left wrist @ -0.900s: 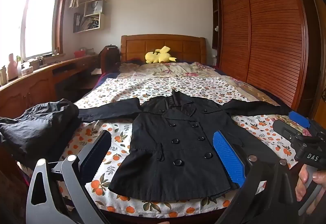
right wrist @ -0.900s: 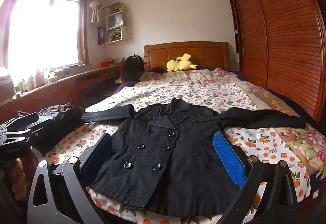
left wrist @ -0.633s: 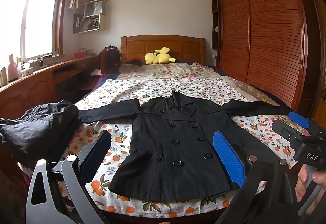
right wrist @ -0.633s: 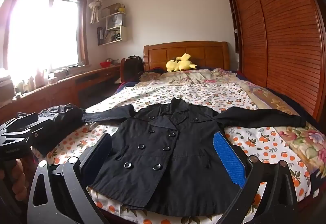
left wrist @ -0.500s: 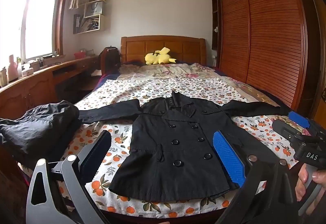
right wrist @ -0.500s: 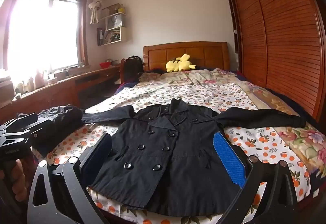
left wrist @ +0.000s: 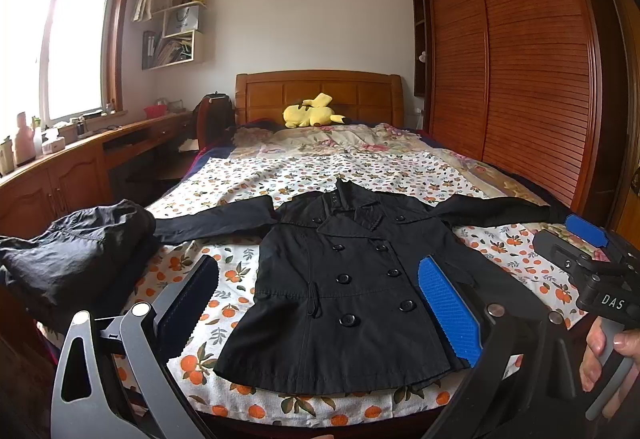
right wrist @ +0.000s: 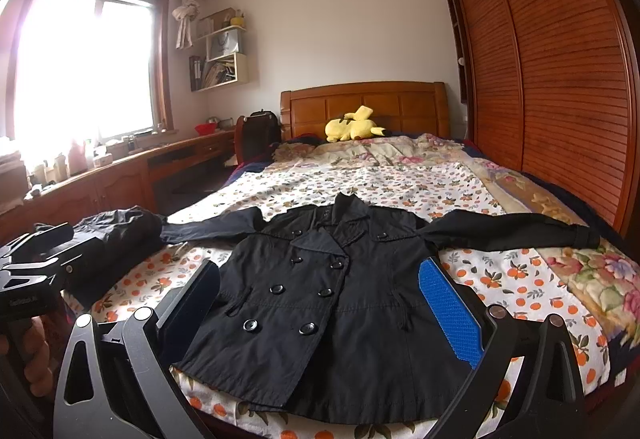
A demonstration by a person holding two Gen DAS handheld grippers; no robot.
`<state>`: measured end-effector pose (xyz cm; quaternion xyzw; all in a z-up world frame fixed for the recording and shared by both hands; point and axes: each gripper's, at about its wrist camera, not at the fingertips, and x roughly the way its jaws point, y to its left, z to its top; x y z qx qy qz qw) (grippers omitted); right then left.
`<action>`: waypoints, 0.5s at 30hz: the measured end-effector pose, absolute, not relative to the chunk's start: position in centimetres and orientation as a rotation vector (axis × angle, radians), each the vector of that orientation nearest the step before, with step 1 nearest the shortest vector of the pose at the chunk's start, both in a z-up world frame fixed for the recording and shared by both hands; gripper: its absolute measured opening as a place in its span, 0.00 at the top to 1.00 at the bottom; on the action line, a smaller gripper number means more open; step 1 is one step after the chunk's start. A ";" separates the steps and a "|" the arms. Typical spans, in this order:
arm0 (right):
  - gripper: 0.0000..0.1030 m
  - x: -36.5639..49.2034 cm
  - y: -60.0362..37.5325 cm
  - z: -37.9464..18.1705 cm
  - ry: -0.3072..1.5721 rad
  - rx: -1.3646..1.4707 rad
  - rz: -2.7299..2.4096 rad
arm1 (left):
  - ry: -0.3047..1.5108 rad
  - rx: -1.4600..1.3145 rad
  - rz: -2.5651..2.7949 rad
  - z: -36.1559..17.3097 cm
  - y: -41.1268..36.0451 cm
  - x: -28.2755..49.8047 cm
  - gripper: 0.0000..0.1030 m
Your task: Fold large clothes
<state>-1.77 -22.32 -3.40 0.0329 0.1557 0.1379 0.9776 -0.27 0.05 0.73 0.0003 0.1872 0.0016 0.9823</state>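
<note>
A black double-breasted coat lies flat, front up, at the foot of the bed, sleeves spread to both sides; it also shows in the right wrist view. My left gripper is open and empty, held above the bed's foot edge short of the coat's hem. My right gripper is open and empty, held likewise before the hem. The right gripper's body shows at the right of the left wrist view. The left gripper's body shows at the left of the right wrist view.
A pile of dark clothes lies at the bed's left corner by the coat's left sleeve. The bed has a floral cover and a yellow plush toy at the headboard. A wooden wardrobe stands right, a desk left.
</note>
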 end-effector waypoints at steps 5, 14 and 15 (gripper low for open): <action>0.06 -1.9 -22.4 -3.4 0.315 0.069 0.278 | 0.377 0.000 0.004 1.0 -0.2 -0.4 0.02; 0.06 -1.9 -22.3 -3.5 0.318 0.066 0.273 | 0.376 0.001 -0.003 0.5 -0.3 -0.5 0.02; 0.06 -1.9 -22.4 -3.6 0.317 0.067 0.273 | 0.376 0.001 -0.004 0.5 -0.3 -0.5 0.02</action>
